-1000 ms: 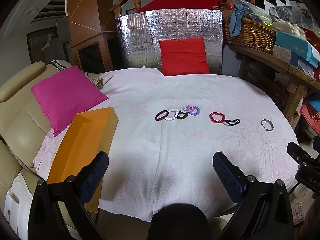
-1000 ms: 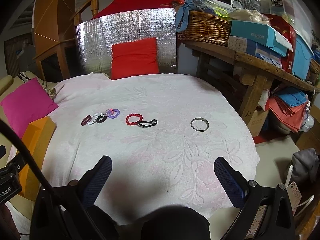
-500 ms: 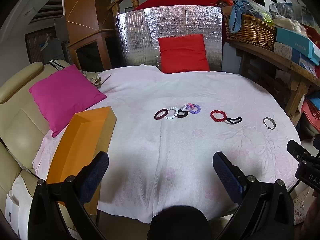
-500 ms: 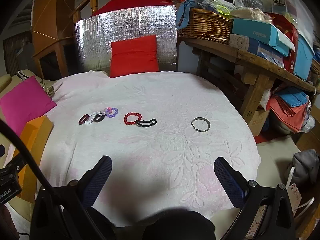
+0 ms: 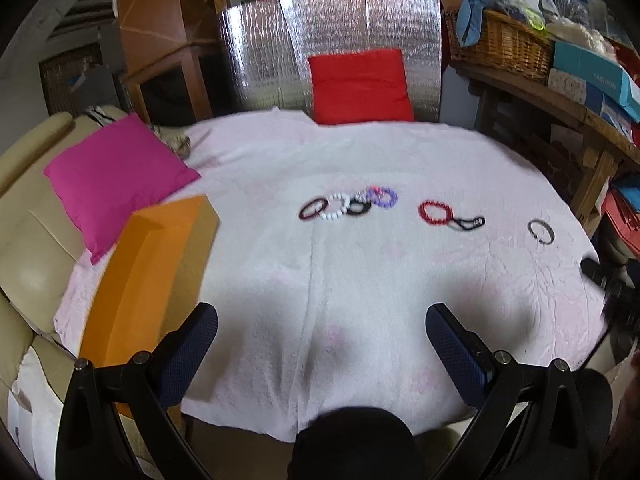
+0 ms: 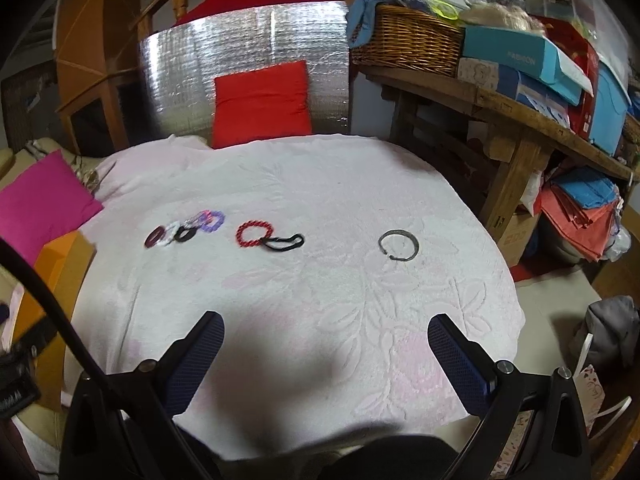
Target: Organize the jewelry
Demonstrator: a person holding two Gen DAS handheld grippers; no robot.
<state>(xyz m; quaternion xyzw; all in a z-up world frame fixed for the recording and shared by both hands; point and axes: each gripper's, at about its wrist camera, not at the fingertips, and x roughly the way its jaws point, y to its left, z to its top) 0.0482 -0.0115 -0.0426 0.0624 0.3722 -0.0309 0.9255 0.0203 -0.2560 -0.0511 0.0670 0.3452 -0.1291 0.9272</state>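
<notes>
A loose row of bracelets is laid out mid-way across the pale pink embossed blanket (image 6: 304, 280). At the left end a tight cluster is seen: a dark maroon ring (image 5: 311, 209), a white beaded bracelet (image 5: 335, 207), a black band (image 5: 357, 208) and a purple beaded bracelet (image 5: 383, 196), each touching or overlapping the next. A bit to the right, a red beaded bracelet (image 6: 253, 232) is touched by a flattened black elastic loop (image 6: 285, 242). Well apart from those, further right, a thin grey metal open bangle (image 6: 399, 244) is lying on its own.

An orange open cardboard box (image 5: 144, 276) is parked at the blanket's left edge, with a magenta square cushion (image 5: 120, 176) just behind it on the cream sofa. A red cushion (image 5: 360, 86) is propped against a silver foil panel (image 5: 332, 36) at the back.

Both tools are held over the near edge, well short of the jewelry. The left gripper (image 5: 321, 340) is spread wide with nothing between its blue pads, and the right gripper (image 6: 325, 342) is spread wide and empty too.
</notes>
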